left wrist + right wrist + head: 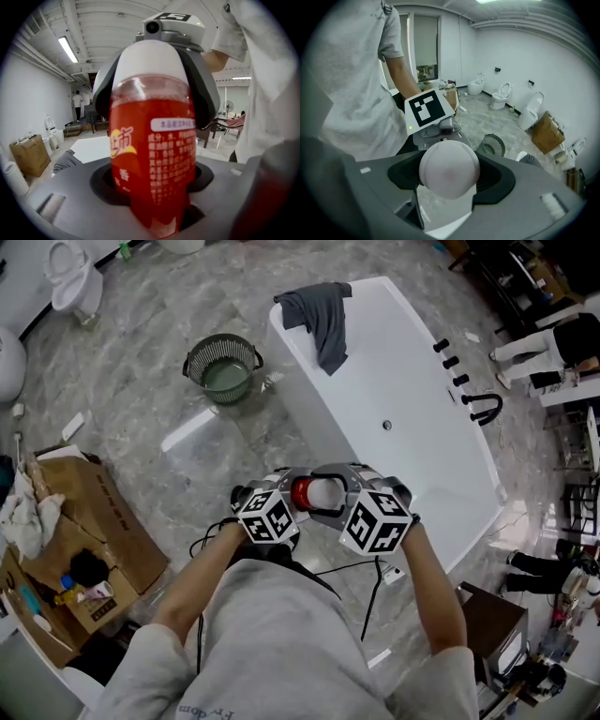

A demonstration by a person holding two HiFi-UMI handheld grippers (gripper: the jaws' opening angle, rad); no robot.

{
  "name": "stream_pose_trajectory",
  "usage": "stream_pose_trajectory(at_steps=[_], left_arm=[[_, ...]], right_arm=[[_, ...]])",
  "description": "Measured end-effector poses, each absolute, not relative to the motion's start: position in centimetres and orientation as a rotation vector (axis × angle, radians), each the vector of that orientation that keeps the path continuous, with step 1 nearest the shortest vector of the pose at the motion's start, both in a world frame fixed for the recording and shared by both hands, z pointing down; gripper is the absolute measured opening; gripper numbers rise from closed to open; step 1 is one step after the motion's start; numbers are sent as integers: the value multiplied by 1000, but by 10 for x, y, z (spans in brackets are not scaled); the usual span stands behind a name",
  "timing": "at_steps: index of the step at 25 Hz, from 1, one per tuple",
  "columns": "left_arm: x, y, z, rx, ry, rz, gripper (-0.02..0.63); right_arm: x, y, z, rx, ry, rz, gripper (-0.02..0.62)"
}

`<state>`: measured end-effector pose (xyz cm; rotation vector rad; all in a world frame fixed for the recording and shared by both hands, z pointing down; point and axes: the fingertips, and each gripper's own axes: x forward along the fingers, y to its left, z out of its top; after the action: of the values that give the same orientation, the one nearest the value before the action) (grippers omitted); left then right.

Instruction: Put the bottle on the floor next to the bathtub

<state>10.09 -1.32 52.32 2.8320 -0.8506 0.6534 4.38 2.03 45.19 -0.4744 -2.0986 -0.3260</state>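
Note:
The bottle [312,493] has a red label and a white cap, and hangs level between my two grippers above the floor, close to the near left side of the white bathtub [403,371]. My left gripper [289,491] is shut on the bottle's red lower body [152,154]. My right gripper [339,489] faces it with its jaws open around the white cap [449,169]. The cap sits between the dark pads [496,180] without being pressed. In the left gripper view, the right gripper's jaws frame the cap end.
A grey towel [319,310] hangs over the tub's far rim, and black taps [483,409] stand on its right edge. A round basket [223,367] sits on the marble floor [178,456], with a cardboard box [84,521] at left and a toilet [75,277] at top left. Cables trail by my feet.

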Motion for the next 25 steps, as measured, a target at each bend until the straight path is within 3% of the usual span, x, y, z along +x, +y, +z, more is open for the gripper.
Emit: stream_pose_trajectory(at_steps=[17,25], left_arm=[[71,-34,546,2963,-535,699,328],[54,-42,557,2958,-494,586,344]], right_arm=[[6,-11,495,-323,-1933,-235,288],[0,-23,519,-208,-1843,-233,288]])
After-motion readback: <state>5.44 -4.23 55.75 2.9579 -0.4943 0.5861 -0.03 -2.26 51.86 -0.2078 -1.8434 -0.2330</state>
